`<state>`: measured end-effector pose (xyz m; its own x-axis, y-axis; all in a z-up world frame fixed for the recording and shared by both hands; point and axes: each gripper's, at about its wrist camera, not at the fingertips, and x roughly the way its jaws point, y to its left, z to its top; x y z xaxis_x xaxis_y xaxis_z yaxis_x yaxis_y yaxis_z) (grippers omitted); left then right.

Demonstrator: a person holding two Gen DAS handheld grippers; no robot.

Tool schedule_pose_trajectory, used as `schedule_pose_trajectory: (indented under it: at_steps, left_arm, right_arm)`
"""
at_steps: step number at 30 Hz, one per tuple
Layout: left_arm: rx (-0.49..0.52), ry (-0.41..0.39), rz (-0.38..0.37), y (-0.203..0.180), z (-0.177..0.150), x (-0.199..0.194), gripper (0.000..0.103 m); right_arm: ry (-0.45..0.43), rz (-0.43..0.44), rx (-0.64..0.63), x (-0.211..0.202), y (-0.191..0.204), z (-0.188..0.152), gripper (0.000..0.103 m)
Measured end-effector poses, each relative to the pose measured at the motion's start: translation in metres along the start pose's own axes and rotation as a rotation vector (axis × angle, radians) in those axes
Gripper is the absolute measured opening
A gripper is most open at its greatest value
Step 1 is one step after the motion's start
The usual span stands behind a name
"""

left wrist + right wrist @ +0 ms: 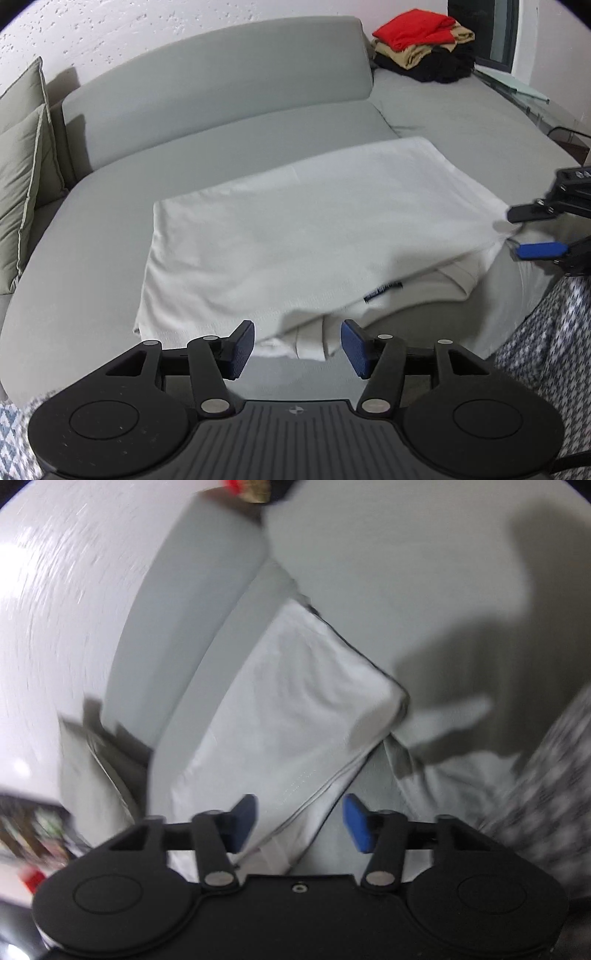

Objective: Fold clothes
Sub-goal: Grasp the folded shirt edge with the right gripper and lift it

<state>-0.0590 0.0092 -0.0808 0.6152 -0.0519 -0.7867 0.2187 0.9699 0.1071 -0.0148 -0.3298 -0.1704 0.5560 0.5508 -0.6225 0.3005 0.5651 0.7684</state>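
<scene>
A white garment lies folded in half on the grey sofa seat. Its near edge shows a dark label. My left gripper is open, with the garment's near corner lying between its blue pads. My right gripper is open too, with the garment's edge running between its fingers. The right gripper also shows in the left wrist view, open at the garment's right corner. The right wrist view is blurred by motion.
A pile of red, tan and black clothes sits at the far right of the sofa. Grey cushions stand at the left. The sofa backrest runs behind. A patterned fabric hangs at the right.
</scene>
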Motion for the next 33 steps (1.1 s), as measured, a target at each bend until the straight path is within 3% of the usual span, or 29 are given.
schedule_pose_trajectory:
  at_steps: [4, 8, 14, 21, 24, 25, 27, 30, 31, 32, 33]
  left_arm:
    - [-0.015, 0.025, -0.007, -0.001, -0.005, 0.003, 0.056]
    - [-0.022, 0.031, -0.002, -0.001, -0.007, 0.006, 0.056]
    - [-0.048, 0.012, 0.015, 0.004, -0.005, 0.002, 0.056]
    - [-0.173, -0.003, 0.054, 0.047, -0.003, 0.005, 0.056]
    - [-0.207, -0.013, 0.089, 0.073, 0.004, 0.014, 0.054]
    - [-0.207, -0.008, 0.105, 0.081, 0.008, 0.019, 0.053]
    - [-0.205, 0.022, 0.117, 0.095, 0.014, 0.033, 0.033]
    - [-0.157, 0.055, 0.119, 0.098, 0.012, 0.041, 0.015]
    - [-0.140, 0.066, 0.119, 0.098, 0.011, 0.043, 0.014]
    - [-0.124, 0.077, 0.119, 0.099, 0.010, 0.046, 0.014]
    - [-0.107, 0.088, 0.119, 0.100, 0.010, 0.049, 0.014]
  right_arm:
    - [-0.003, 0.045, 0.147, 0.019, -0.025, -0.001, 0.042]
    - [-0.035, 0.147, 0.258, 0.030, -0.043, -0.006, 0.037]
    - [-0.170, 0.246, 0.344, 0.045, -0.061, -0.007, 0.031]
    - [-0.325, 0.220, 0.327, 0.048, -0.064, 0.007, 0.032]
    - [-0.352, 0.186, 0.322, 0.051, -0.067, 0.015, 0.032]
    - [-0.353, 0.181, 0.325, 0.051, -0.065, 0.016, 0.033]
    - [-0.354, 0.165, 0.299, 0.048, -0.059, 0.016, 0.033]
    - [-0.359, 0.129, 0.250, 0.047, -0.049, 0.015, 0.034]
    - [-0.362, 0.112, 0.238, 0.047, -0.047, 0.015, 0.032]
    - [-0.360, 0.088, 0.226, 0.047, -0.044, 0.016, 0.027]
    - [-0.355, 0.048, 0.206, 0.048, -0.041, 0.017, 0.013]
